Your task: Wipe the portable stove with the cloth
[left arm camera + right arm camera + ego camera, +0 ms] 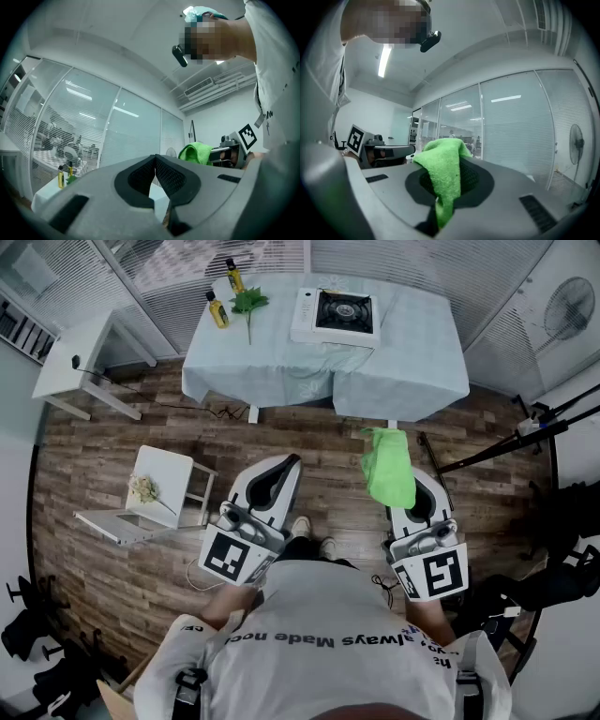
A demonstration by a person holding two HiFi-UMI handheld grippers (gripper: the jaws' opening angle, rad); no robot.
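The portable stove (335, 315), white with a black burner, sits on the pale-clothed table (281, 362) far ahead of me. My right gripper (394, 457) is shut on a green cloth (388, 467), which drapes over its jaws; in the right gripper view the cloth (444, 178) hangs between the pads. My left gripper (286, 465) is held low at the left, jaws closed together with nothing between them, as the left gripper view shows (154, 174). Both grippers are well short of the table, over the wooden floor.
Two yellow bottles (217, 310) and a green plant sprig (248, 304) lie on the table's left part. A small white side table with flowers (150, 495) stands at the left on the floor. A tripod leg (487, 454) and a fan (567, 310) are at the right.
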